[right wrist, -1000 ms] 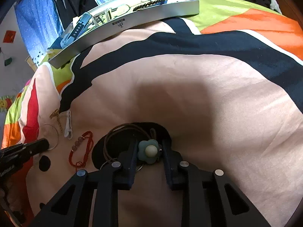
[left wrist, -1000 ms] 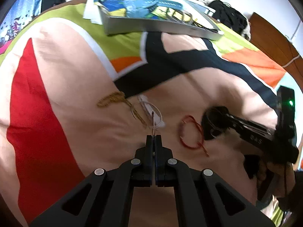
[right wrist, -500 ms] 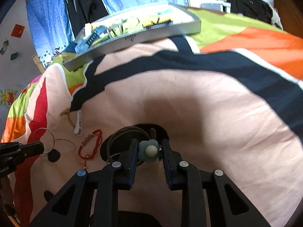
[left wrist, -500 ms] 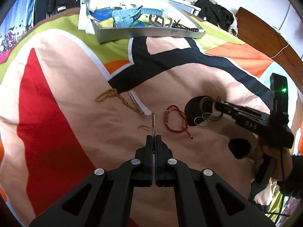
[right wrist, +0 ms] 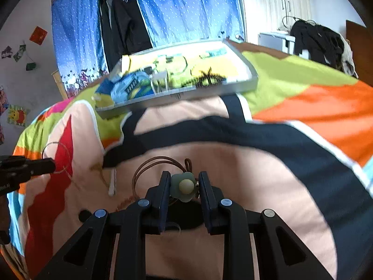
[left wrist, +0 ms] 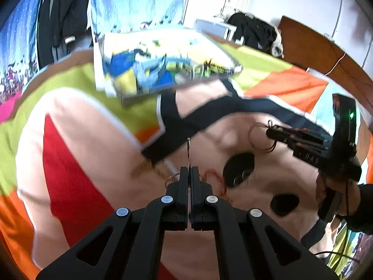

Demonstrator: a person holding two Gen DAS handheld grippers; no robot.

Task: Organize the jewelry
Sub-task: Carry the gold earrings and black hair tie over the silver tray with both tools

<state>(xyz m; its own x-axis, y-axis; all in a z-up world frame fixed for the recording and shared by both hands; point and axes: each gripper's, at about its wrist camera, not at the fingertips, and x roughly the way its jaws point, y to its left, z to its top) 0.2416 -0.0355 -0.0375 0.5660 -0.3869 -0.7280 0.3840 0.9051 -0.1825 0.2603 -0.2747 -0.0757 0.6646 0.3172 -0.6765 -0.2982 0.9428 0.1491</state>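
Pinching a thin silver wire hoop [left wrist: 188,149] edge-on, the left gripper [left wrist: 189,175] hovers above the colourful patchwork bedspread [left wrist: 77,144]. The right gripper [right wrist: 183,186] clamps a green flower-shaped pendant [right wrist: 184,186] on a brown cord [right wrist: 153,163]. A grey rectangular jewelry tray [right wrist: 209,91] lies at twelve o'clock, well apart.

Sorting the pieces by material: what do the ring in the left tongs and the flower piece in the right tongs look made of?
Thin ring: looks like bare metal wire, a fine grey outline; blur hides the finish. Flower charm: matte sage green with a pale round bead, perhaps resin or ceramic. Its cord: brown, thin, probably leather or waxed string.
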